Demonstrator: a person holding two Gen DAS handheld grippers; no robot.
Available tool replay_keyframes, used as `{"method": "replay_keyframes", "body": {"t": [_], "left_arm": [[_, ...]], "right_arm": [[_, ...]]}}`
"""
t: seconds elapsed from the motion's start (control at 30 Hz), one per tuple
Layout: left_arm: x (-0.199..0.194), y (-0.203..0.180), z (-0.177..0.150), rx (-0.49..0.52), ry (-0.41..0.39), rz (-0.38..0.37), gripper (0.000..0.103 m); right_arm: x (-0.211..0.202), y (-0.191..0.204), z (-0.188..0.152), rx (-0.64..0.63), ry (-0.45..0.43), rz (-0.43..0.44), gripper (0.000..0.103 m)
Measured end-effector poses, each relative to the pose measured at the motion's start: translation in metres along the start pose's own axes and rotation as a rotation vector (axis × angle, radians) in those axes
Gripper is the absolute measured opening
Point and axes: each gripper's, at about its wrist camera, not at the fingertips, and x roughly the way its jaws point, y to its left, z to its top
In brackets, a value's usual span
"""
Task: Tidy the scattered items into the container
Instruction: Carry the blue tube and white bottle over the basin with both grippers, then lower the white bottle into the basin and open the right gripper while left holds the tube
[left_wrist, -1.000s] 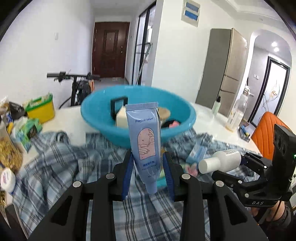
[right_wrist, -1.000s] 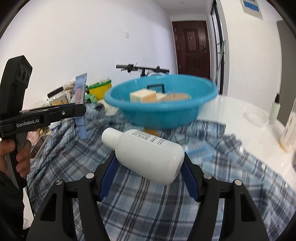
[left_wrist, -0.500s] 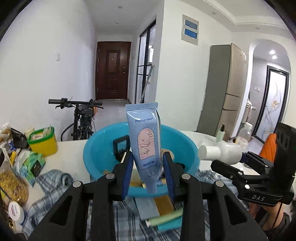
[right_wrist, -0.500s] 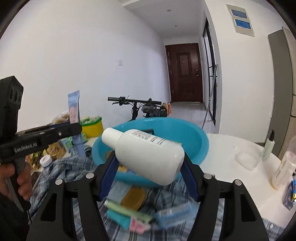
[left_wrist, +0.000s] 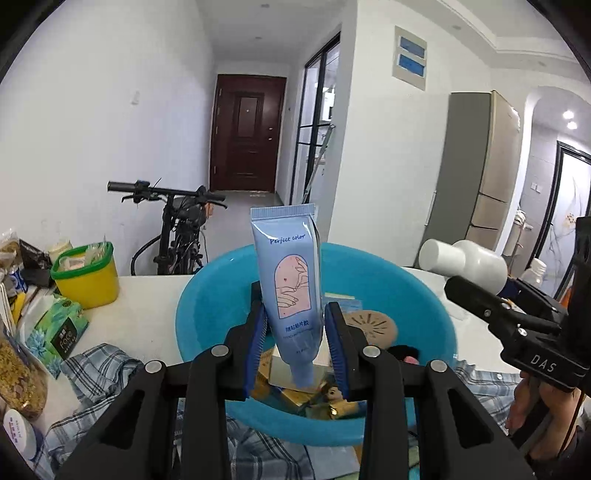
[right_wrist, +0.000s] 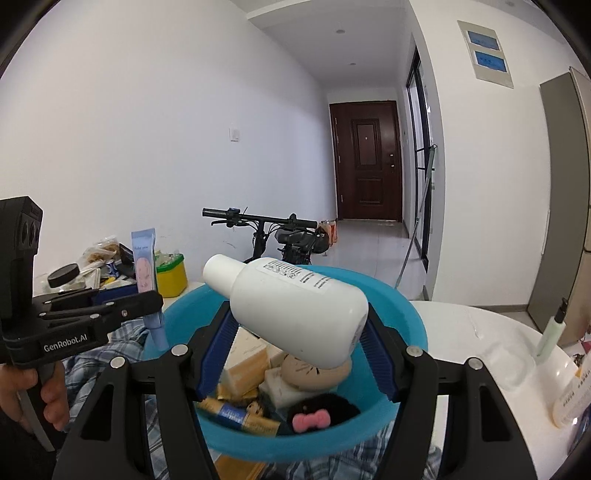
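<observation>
Left gripper (left_wrist: 295, 343): I clamp the upright pale-blue plastic tube (left_wrist: 288, 280) above the round blue plastic basin (left_wrist: 207, 295).
Right gripper (right_wrist: 295, 354): I grip the tilted white plastic bottle (right_wrist: 295, 306) over the same basin.
Release: lower both first, then let go gently.

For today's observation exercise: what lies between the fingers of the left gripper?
A pale blue tube, upright with its cap down, clamped above the blue basin. The left wrist view shows it best.
</observation>
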Motion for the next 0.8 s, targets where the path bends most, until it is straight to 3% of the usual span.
{"method": "replay_keyframes", "body": {"t": [0.23, 0.43, 0.57, 0.8], "left_arm": [[0.02, 0.004, -0.01, 0.005, 0.014, 0.026, 0.035], [0.019, -0.004, -0.016, 0.056, -0.022, 0.07, 0.035], [0.021, -0.005, -0.018, 0.054, -0.013, 0.064, 0.035], [0.021, -0.004, -0.019, 0.051, -0.011, 0.061, 0.035]], "right_arm": [[0.017, 0.004, -0.012, -0.025, -0.013, -0.016, 0.065], [0.017, 0.01, -0.017, -0.041, -0.011, -0.02, 0.065], [0.014, 0.011, -0.019, -0.045, -0.037, -0.043, 0.065], [0.022, 0.004, -0.024, -0.018, -0.003, -0.042, 0.065]]}}
